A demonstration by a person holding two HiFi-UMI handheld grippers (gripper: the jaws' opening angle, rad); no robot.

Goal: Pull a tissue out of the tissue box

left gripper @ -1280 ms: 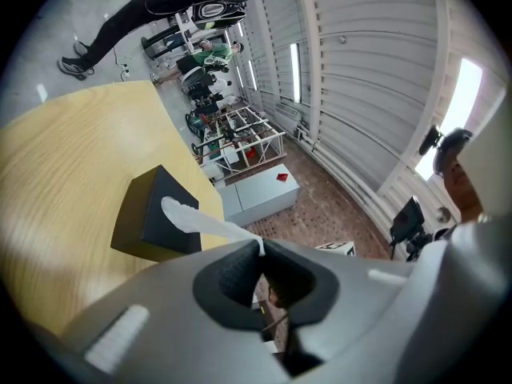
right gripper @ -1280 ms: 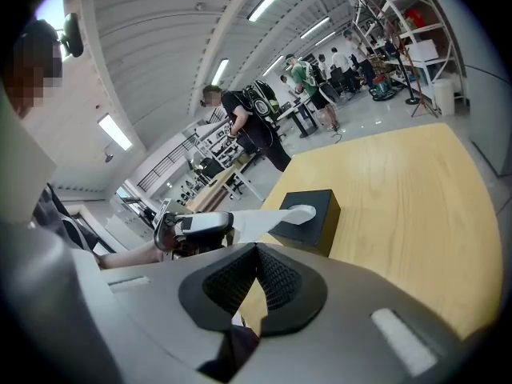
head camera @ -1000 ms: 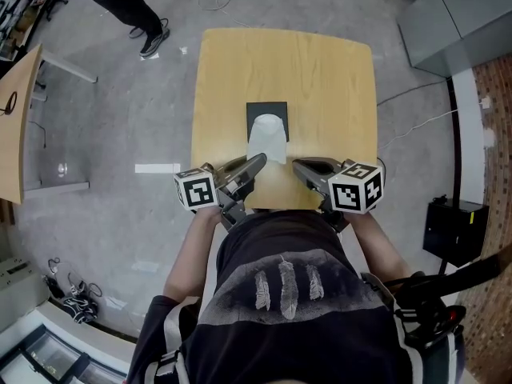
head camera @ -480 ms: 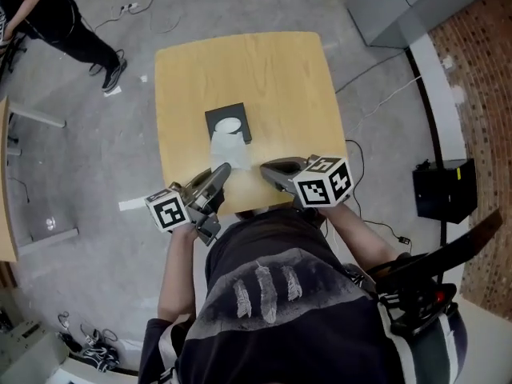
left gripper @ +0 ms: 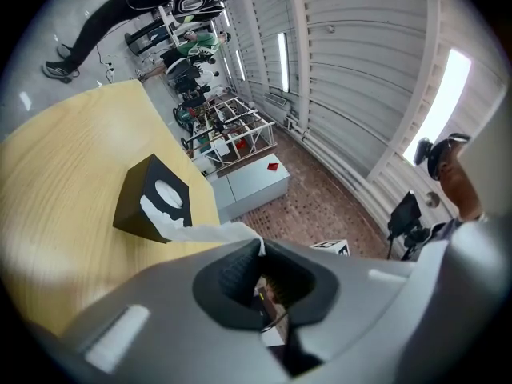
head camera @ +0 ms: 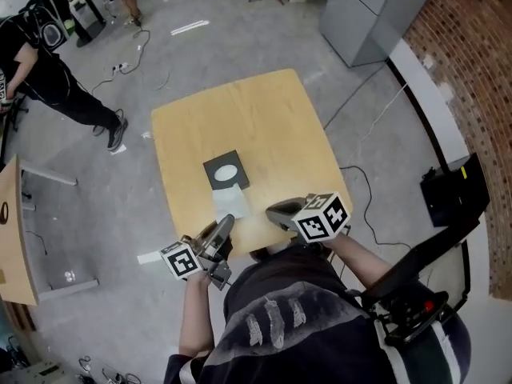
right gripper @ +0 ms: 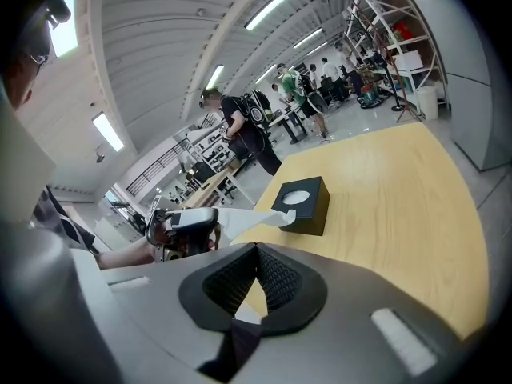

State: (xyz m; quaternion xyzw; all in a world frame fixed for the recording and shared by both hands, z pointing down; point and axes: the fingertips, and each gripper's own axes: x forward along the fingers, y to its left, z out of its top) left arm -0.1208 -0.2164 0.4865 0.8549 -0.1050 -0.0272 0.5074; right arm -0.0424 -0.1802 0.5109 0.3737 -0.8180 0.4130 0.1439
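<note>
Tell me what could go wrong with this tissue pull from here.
The tissue runs stretched from the tissue box slot to the left gripper, which pinches only its end: it may tear or slip out. The right gripper hangs clear of the box, so nothing holds it; it may slide across the table.

Bright, even indoor light. Ceiling strip lights point(right gripper: 272, 5) glare at 12 o'clock in the right gripper view. Light panel point(left gripper: 448, 94) blown out at 2 o'clock in the left gripper view. Strong fisheye, black corners. Left gripper point(left gripper: 258, 254) body soft up close. Head view sharp.
</note>
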